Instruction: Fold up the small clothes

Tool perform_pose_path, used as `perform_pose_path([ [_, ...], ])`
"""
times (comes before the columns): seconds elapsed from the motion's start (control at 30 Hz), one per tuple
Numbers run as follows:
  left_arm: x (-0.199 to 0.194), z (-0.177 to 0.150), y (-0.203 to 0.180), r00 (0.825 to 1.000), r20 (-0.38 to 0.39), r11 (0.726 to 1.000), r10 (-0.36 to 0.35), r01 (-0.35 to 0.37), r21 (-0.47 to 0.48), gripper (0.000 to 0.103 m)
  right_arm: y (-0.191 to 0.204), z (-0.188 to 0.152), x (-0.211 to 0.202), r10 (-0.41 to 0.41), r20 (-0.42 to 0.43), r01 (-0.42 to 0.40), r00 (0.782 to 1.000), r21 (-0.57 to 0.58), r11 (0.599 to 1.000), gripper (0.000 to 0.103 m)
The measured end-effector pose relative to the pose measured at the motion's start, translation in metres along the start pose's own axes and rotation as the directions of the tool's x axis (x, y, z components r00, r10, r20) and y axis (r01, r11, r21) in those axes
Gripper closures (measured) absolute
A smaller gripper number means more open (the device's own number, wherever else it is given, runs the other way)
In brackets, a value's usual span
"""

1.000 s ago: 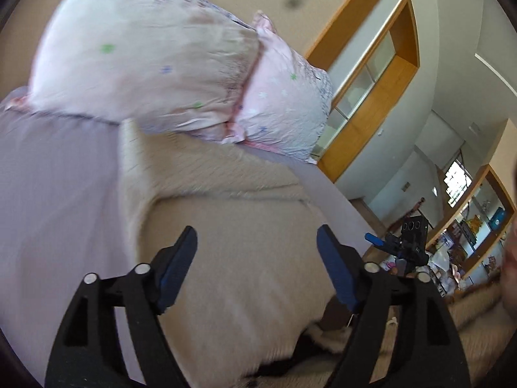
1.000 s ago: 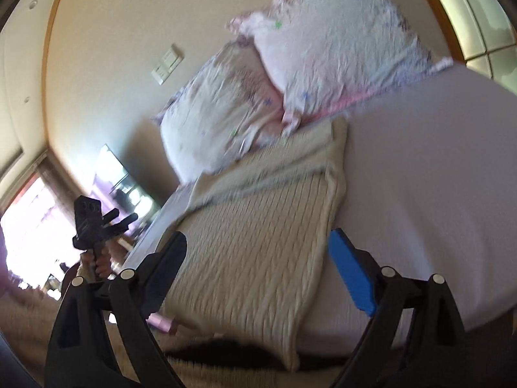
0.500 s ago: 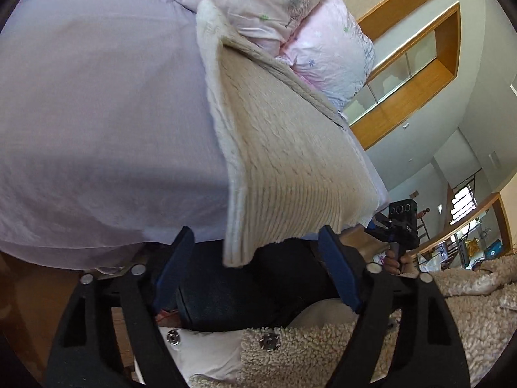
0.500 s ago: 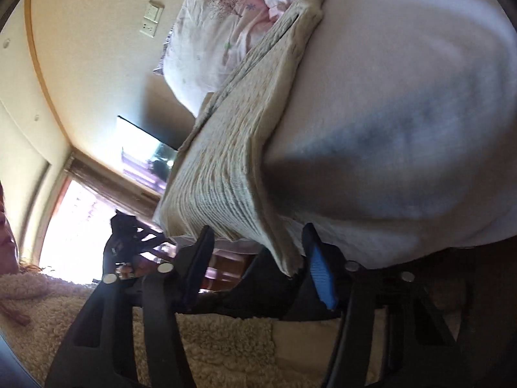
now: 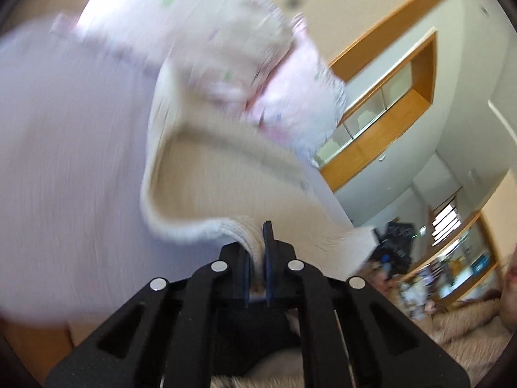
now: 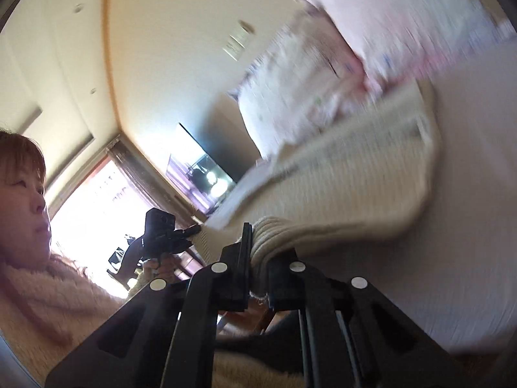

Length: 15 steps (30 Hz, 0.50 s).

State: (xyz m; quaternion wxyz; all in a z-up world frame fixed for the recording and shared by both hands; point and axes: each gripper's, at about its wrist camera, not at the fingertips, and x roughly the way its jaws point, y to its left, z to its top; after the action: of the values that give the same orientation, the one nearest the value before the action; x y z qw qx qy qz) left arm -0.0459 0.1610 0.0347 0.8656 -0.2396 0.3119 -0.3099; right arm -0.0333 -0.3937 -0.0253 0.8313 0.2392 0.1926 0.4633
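A cream ribbed knit garment (image 5: 232, 187) lies on the lilac bed sheet (image 5: 64, 161). My left gripper (image 5: 258, 245) is shut on its near hem, which bunches between the jaws and lifts off the bed. My right gripper (image 6: 258, 242) is shut on the other near corner of the same garment (image 6: 355, 190), also lifted. The left gripper shows in the right wrist view (image 6: 161, 236), held by a hand. Both views are blurred by motion.
Two pale floral pillows (image 5: 245, 48) lie at the head of the bed, touching the garment's far end. A wall television (image 6: 200, 174) and a bright window (image 6: 90, 200) are to the left. A wooden-framed alcove (image 5: 387, 97) is to the right.
Both grippers went from open to shut on the garment's near edge. They have lifted it up off the bed edge, and the views have swung upward.
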Motion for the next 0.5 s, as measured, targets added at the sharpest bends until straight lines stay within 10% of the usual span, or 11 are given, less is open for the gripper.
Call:
perform_pose_path([
  [0.23,0.069,0.146,0.022,0.967,0.184,0.984,0.176,-0.176,-0.016,0.096,-0.055,0.14,0.087,-0.235,0.159,0.238,0.959,0.002,0.971,0.095],
  [0.33,0.13,0.181,0.045,0.938,0.14,0.948,0.318,-0.318,-0.023,0.093,-0.121,0.165,0.128,-0.457,0.109,0.442,0.883,0.139,0.886,0.094],
  [0.4,0.159,0.189,0.065,0.925,0.047,0.925,0.377,-0.374,-0.066,0.084,-0.161,0.161,0.146,-0.57,0.005,0.552,0.822,0.239,0.799,0.084],
  [0.5,0.155,0.181,0.068,0.928,0.042,0.928,0.37,-0.366,-0.077,0.045,-0.172,0.138,0.13,-0.585,0.082,0.537,0.807,0.312,0.784,0.022],
])
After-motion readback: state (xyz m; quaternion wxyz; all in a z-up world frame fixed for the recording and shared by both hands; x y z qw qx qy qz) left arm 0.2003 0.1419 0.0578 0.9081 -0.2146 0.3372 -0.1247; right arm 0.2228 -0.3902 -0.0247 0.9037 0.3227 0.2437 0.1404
